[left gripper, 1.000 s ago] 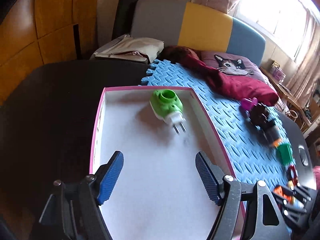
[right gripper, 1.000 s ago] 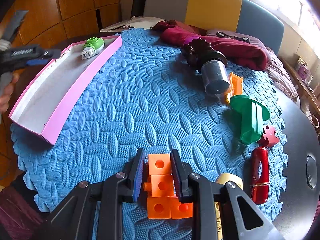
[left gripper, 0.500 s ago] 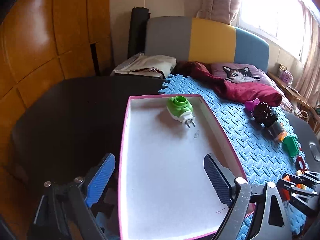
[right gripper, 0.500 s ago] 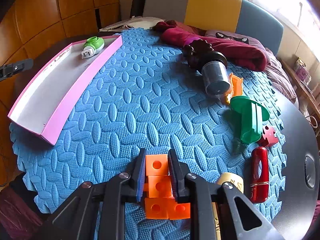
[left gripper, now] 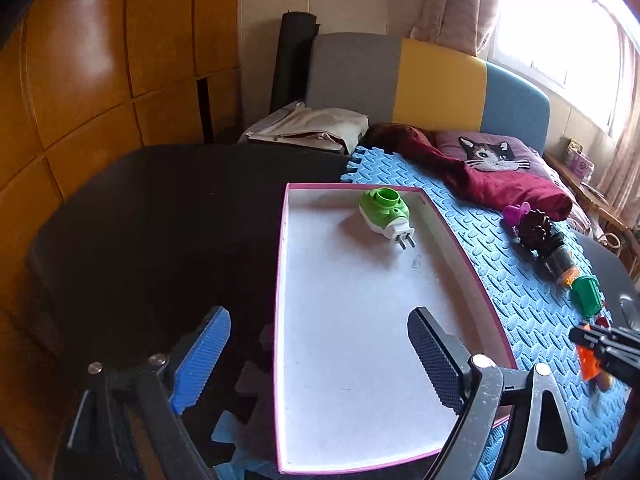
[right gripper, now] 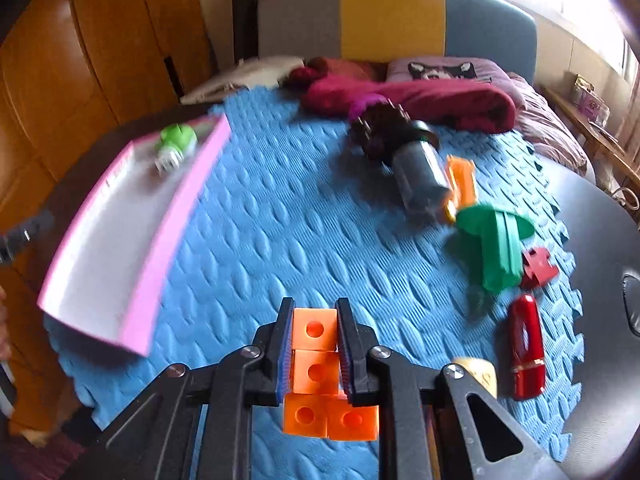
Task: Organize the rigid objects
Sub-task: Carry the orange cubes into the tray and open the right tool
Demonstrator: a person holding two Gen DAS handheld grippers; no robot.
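Since a second ago the right gripper point(right gripper: 313, 350) has clamped the orange block piece point(right gripper: 314, 354) above the blue mat point(right gripper: 280, 216), so carrying to the pink tray point(left gripper: 280, 280) comes next, while the left gripper point(left gripper: 318, 354) stands empty, jaws apart.

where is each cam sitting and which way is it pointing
Left wrist: sits on the left gripper, looking forward and down over the pink-rimmed tray with the green plug-in; its two open fingers show, empty.
Right wrist: sits on the right gripper, looking down across the blue foam mat; its fingers clamp the orange block piece.
Shared: tray, plug-in, mat, the green toy and the sofa behind; the left view also catches the right gripper at its right edge.
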